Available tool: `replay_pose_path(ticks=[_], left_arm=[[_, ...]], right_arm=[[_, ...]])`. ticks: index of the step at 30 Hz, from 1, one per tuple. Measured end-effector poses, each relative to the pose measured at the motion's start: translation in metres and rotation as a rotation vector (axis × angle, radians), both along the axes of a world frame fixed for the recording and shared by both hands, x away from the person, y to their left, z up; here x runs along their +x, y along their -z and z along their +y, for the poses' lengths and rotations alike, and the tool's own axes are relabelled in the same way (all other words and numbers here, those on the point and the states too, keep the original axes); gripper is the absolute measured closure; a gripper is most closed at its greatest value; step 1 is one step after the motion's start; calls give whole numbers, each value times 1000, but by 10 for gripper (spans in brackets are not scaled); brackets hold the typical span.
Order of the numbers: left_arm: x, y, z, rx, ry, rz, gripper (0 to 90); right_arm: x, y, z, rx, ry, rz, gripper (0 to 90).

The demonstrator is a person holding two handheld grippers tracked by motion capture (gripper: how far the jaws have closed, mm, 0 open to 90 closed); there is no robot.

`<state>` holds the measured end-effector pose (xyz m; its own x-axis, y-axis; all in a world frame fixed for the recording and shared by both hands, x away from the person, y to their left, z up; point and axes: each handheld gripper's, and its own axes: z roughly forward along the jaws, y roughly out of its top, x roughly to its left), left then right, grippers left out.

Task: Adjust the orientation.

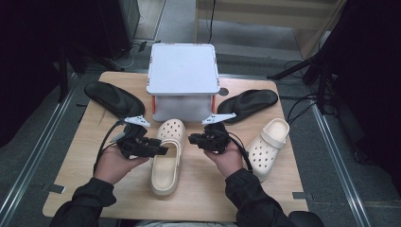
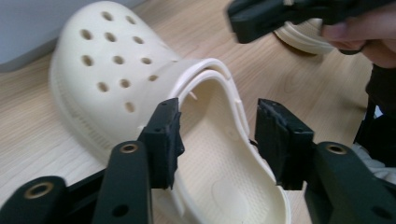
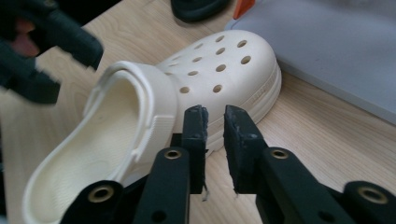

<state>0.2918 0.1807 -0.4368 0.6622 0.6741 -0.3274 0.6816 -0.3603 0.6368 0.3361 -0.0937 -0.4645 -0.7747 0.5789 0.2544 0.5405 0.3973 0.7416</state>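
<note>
A cream clog lies in the middle of the wooden table, toe toward the white box. My left gripper hovers at its left side. In the left gripper view its jaws stand wide open over the clog's heel opening, touching nothing. My right gripper hangs just right of the clog's toe. In the right gripper view its jaws are parted by a narrow gap with nothing between them, the clog behind them. A second cream clog lies at the right.
A white box-like stand with orange corners sits at the back centre. A black sandal lies to its left and another to its right. Cables trail from both grippers over the person's hands.
</note>
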Motion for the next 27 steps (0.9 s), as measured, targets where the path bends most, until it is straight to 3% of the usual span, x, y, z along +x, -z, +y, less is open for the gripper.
replay_pose_path(ticks=[3, 5, 8, 9, 10, 12, 13, 14, 16, 17, 21, 25, 27], left_arm=[[3, 0, 11, -23, -1, -26, 384], [6, 2, 15, 11, 6, -12, 387], [11, 5, 21, 11, 1, -6, 371], [12, 5, 24, 12, -4, -9, 365], [14, 5, 27, 16, -22, -37, 367], [15, 5, 33, 27, -55, -74, 454], [16, 5, 36, 25, -75, -84, 454], [18, 6, 39, 23, -85, -76, 496], [20, 10, 45, 10, -98, -60, 667], [22, 11, 47, 3, -102, -50, 667], [26, 15, 54, -5, -97, -31, 832], [29, 22, 59, 4, -103, -22, 856], [30, 26, 61, 11, -114, -24, 789]], right_arm=[[-12, -9, -13, 20, -1, -30, 716], [-15, -10, -17, 19, -9, -40, 682], [-26, -9, -33, 16, -13, -59, 659], [-30, -7, -39, 14, -10, -63, 659], [-35, -6, -44, 5, -11, -57, 660], [-47, -5, -58, -16, -13, -55, 685], [-47, -5, -58, -16, -13, -55, 685], [-50, -6, -63, -20, -10, -53, 709], [-59, -11, -77, -20, 5, -58, 782], [-59, -11, -77, -20, 5, -58, 782], [-68, -10, -95, -43, 47, -83, 874], [-73, -3, -111, -56, 58, -43, 897], [-73, -3, -120, -57, 75, -37, 896]])
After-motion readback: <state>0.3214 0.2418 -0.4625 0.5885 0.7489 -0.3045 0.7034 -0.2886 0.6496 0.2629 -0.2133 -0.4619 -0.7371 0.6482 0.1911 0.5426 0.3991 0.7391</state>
